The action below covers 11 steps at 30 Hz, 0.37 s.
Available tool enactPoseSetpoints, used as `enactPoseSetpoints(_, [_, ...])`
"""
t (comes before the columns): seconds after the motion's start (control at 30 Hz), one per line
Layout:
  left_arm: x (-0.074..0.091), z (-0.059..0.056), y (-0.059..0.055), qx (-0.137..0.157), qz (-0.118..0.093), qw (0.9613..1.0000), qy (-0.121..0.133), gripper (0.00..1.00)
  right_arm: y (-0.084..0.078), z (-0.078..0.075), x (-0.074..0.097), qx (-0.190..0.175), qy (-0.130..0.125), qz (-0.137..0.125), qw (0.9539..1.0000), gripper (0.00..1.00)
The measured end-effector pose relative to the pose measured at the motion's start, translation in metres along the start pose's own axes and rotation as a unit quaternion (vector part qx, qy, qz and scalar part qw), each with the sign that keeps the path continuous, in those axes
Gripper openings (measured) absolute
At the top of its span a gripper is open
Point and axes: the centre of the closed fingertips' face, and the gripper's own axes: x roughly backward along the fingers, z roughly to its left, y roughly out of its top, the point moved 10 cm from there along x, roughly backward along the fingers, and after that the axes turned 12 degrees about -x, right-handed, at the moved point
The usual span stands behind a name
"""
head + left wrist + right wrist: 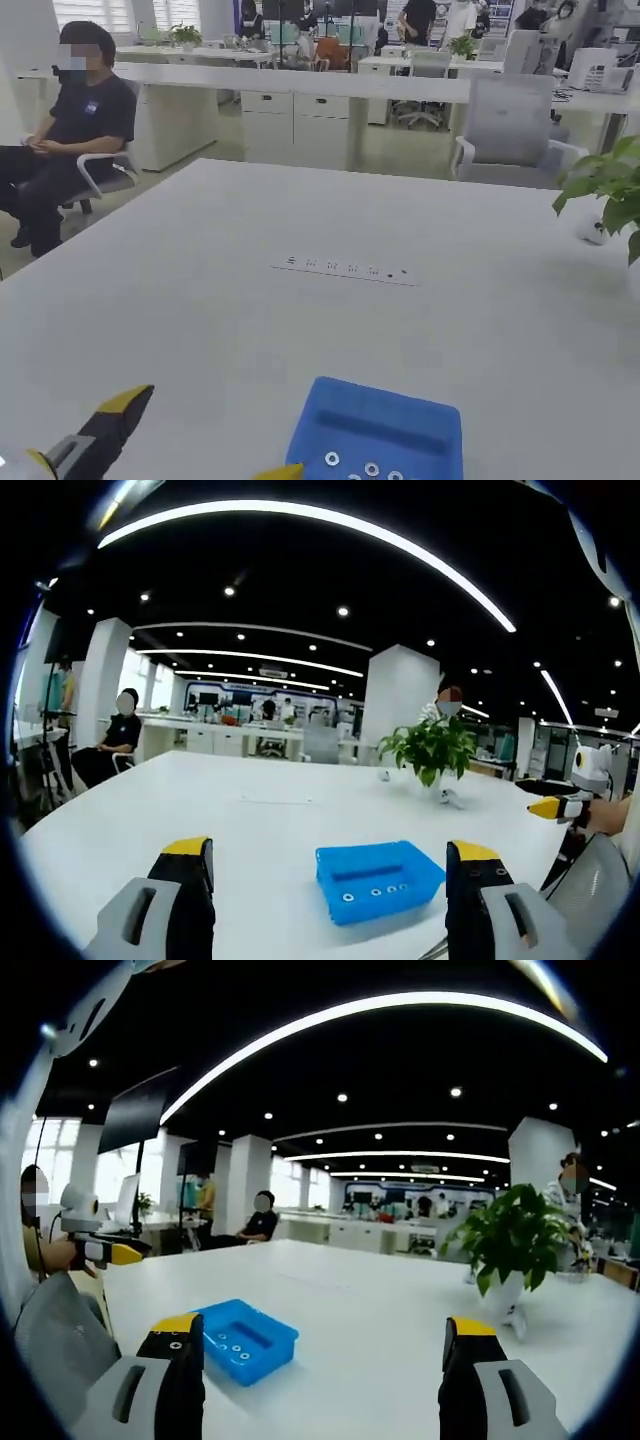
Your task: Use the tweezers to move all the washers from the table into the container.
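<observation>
- Head view: a blue container (pixel 375 435) sits on the white surface (pixel 300 330) at 6 o'clock in the frame, with several small washers (pixel 371 468) lying inside it at its near edge.
- A flush power strip (pixel 345 269) lies in the surface at 12 o'clock from the container, well apart from it.
- A green plant (pixel 610 185) stands at 3 o'clock, and a seated person (pixel 70 130) is at 10 o'clock beyond the surface.
- Left gripper view: the left hand-held gripper (pixel 328 852) has its jaws spread wide and holds nothing. The container (pixel 378 880) lies ahead between them, washers (pixel 375 891) in a row inside.
- The right hand-held gripper (pixel 560 807) shows at 3 o'clock, beside the surface's edge.
- Right gripper view: the right hand-held gripper (pixel 323 1324) is spread and empty. The container (pixel 245 1340) sits at 7 o'clock just past its left jaw, and the plant (pixel 515 1235) is at 2 o'clock.
</observation>
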Motion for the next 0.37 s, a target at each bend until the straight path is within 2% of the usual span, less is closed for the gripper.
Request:
enactPoseSetpoints(0.07, [-0.0005,0.0010,-0.0019,0.002,0.007,1.0000,0.002,0.99,-0.0007,-0.0007,-0.0002,-0.004,-0.002,0.005,1.0000,0.99])
enactPoseSetpoints(0.27, [-0.0015,0.0005,-0.0029,0.009,0.012,0.9999,-0.005,0.99,-0.0009,-0.0016,-0.0006,-0.018,0.001,0.004,0.9998,0.99])
enactPoseSetpoints(0.37, [-0.0032,-0.0023,-0.0043,-0.004,0.026,0.9996,-0.011,0.99,-0.0006,-0.0024,-0.0004,-0.023,0.001,0.003,0.9997,0.97])
